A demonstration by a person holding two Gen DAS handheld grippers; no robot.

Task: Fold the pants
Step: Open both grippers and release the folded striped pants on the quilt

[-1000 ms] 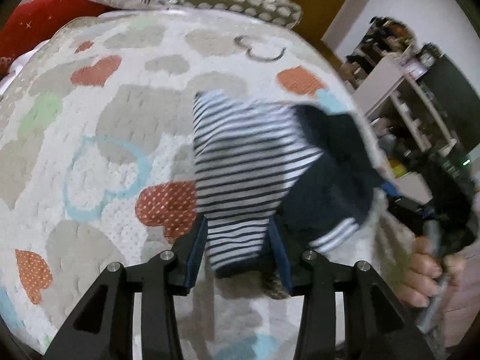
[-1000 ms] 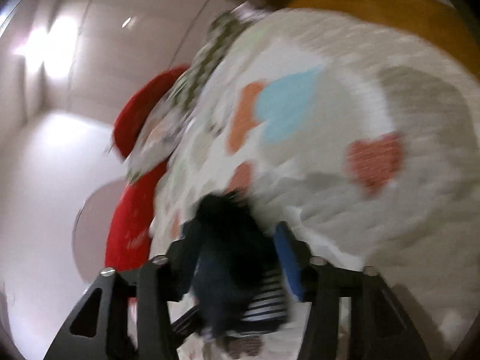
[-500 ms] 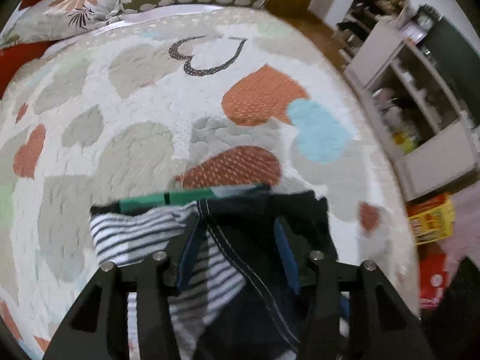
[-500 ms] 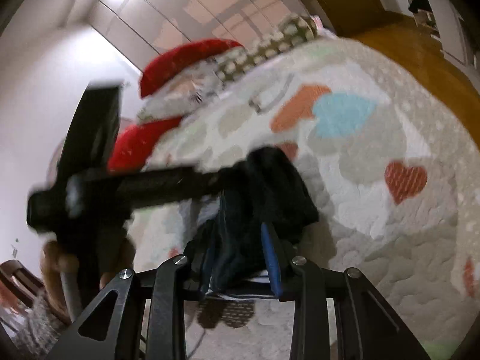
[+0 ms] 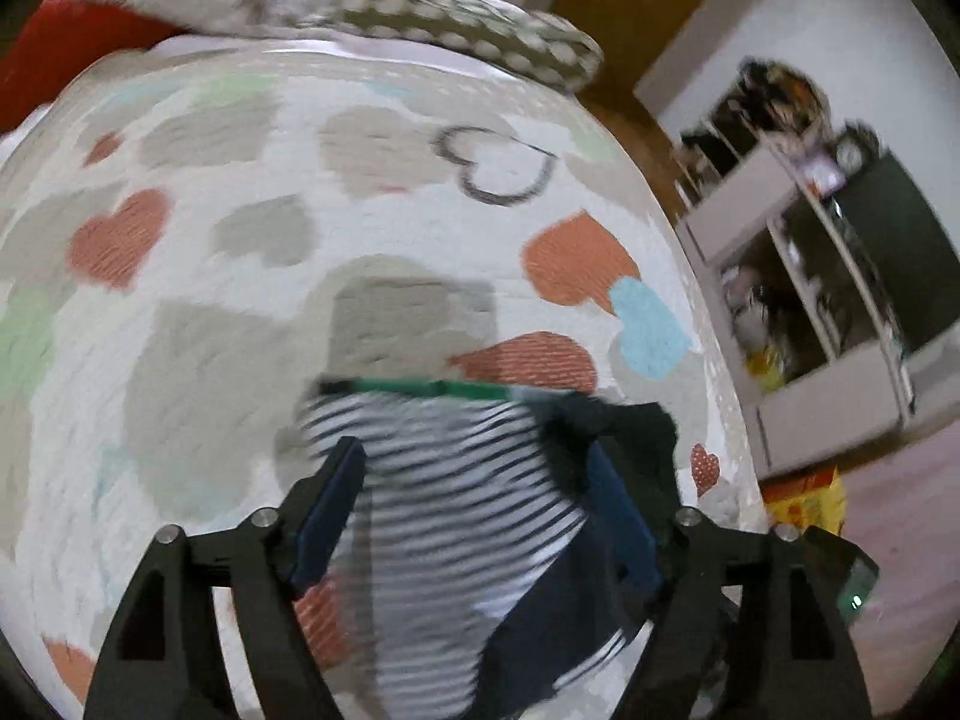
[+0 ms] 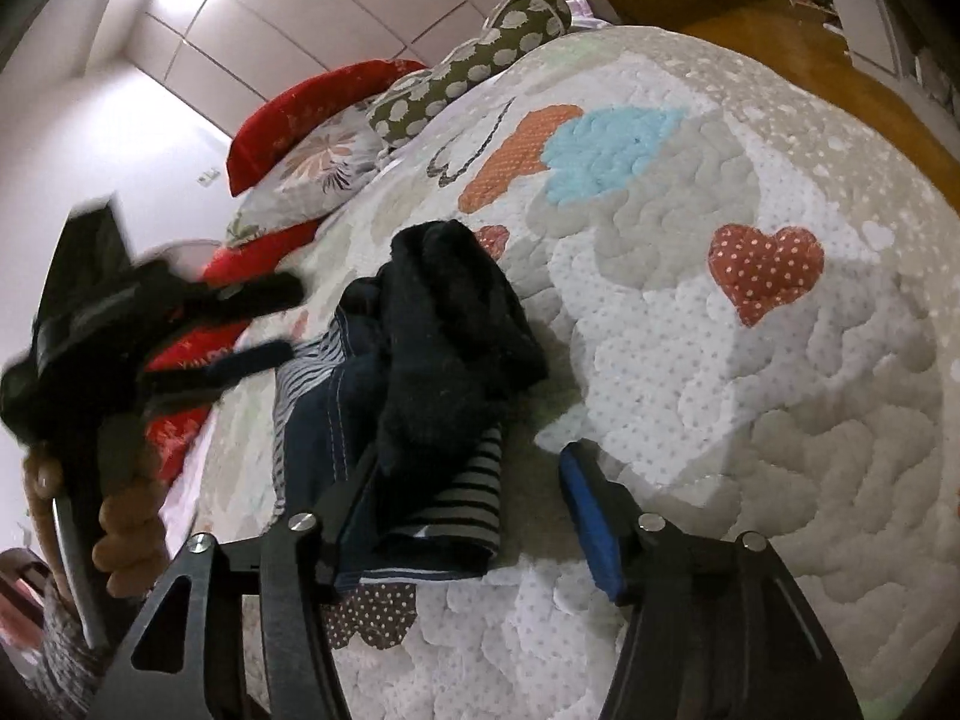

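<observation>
The pants (image 5: 456,516) are a crumpled bundle, dark navy outside with a black-and-white striped lining and a green waistband edge, lying on the heart-patterned quilt (image 5: 240,300). My left gripper (image 5: 474,468) is open with the striped part between its blue pads, blurred by motion. In the right wrist view the pants (image 6: 432,360) lie in a heap on the quilt (image 6: 750,420). My right gripper (image 6: 468,468) is open over the bundle's near edge. The left gripper also shows in the right wrist view (image 6: 264,324), open, held by a hand at the left.
Pillows (image 6: 468,78) and a red cushion (image 6: 312,102) lie at the head of the bed. A shelf unit (image 5: 828,312) with clutter stands past the bed's right edge, with a wooden floor (image 6: 840,72) beside it.
Both grippers have opened and let go of the pants, which now lie on the quilt. The left gripper has pulled back a little.
</observation>
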